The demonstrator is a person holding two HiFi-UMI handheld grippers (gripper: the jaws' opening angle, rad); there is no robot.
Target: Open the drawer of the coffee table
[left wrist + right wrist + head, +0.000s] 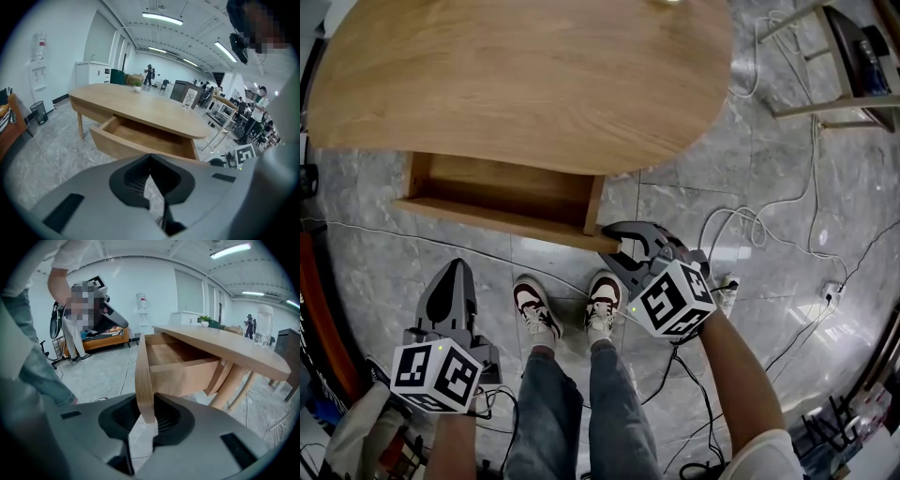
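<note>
Open drawer (502, 220) front edge gripped by right tool (616, 241); left tool (457, 269) clenched, empty.

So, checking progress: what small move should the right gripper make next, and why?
Probably open the jaws and draw back: the right gripper grips the end of the drawer front, and the drawer already stands well out from the table.

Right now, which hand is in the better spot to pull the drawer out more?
Right. The right gripper has its fingers clamped on the end of the drawer front. The left gripper hangs back, away from it, fingers together, holding nothing.
</note>
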